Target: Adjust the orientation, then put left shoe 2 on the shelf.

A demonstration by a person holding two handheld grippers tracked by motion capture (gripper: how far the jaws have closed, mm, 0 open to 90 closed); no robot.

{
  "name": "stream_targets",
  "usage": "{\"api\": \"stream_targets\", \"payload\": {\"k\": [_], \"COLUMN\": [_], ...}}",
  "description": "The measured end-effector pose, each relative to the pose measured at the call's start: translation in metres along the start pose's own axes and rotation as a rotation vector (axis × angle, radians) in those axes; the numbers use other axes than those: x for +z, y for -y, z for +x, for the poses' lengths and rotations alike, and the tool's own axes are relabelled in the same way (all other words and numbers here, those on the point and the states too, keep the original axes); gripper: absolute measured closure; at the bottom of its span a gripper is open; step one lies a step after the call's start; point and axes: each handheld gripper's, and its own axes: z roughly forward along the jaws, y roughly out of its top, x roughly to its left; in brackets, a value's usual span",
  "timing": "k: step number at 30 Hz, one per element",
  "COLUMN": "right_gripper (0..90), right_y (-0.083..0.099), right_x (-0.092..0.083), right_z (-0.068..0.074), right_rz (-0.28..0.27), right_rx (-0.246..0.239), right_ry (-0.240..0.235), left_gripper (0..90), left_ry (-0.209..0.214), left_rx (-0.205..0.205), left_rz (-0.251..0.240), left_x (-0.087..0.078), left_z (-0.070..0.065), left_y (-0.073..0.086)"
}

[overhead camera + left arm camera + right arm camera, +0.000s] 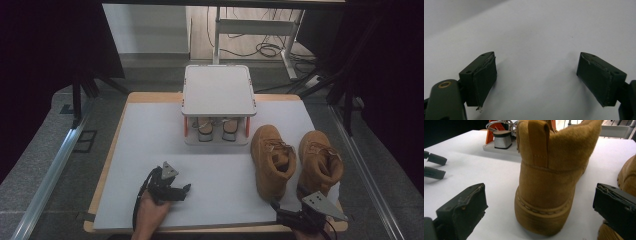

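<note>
Left boot [551, 182] stands between the right gripper's [540, 205] spread jaws.

The two boots look like soft, fuzzy tan suede. The left boot [551, 175] has a rough, matt skin, pale stitches along its heel, and a ribbed sole that looks like rubber. The right boot [320, 162] has the same fuzzy look. The tabletop [165, 145] has a smooth, matt white sheet over a wooden edge. The right claw [541, 207] has dull black pads with scuffed, peeling edges. The left claw [536, 77] does too.
</note>
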Motion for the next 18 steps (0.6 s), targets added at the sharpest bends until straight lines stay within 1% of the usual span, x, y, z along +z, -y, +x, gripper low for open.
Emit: {"api": "stream_targets", "payload": {"k": [7,12,14,17,18], "right_gripper": [0.0,0.0,0.0,0.0,0.0], "right_y": [-0.006,-0.010,-0.012,-0.014,-0.015], "right_x": [0.009,0.017,0.021,0.026,0.028], "right_z": [0.004,0.005,0.006,0.008,0.008], "right_rz": [-0.008,-0.010,-0.012,-0.011,-0.013], "right_rx": [0.005,0.022,0.021,0.019,0.016], "right_ry": [0.014,0.024,0.024,0.039,0.053], "left_gripper": [16.2,16.2,16.2,16.2,16.2], "left_ry": [0.000,0.000,0.000,0.000,0.000], "left_rx": [-0.001,0.000,0.000,-0.001,-0.001], "left_rz": [-0.001,0.000,0.000,0.000,0.000], "left_x": [0.000,0.000,0.000,0.000,0.000], "left_z": [0.000,0.000,0.000,0.000,0.000], "left_y": [0.000,0.000,0.000,0.000,0.000]}}
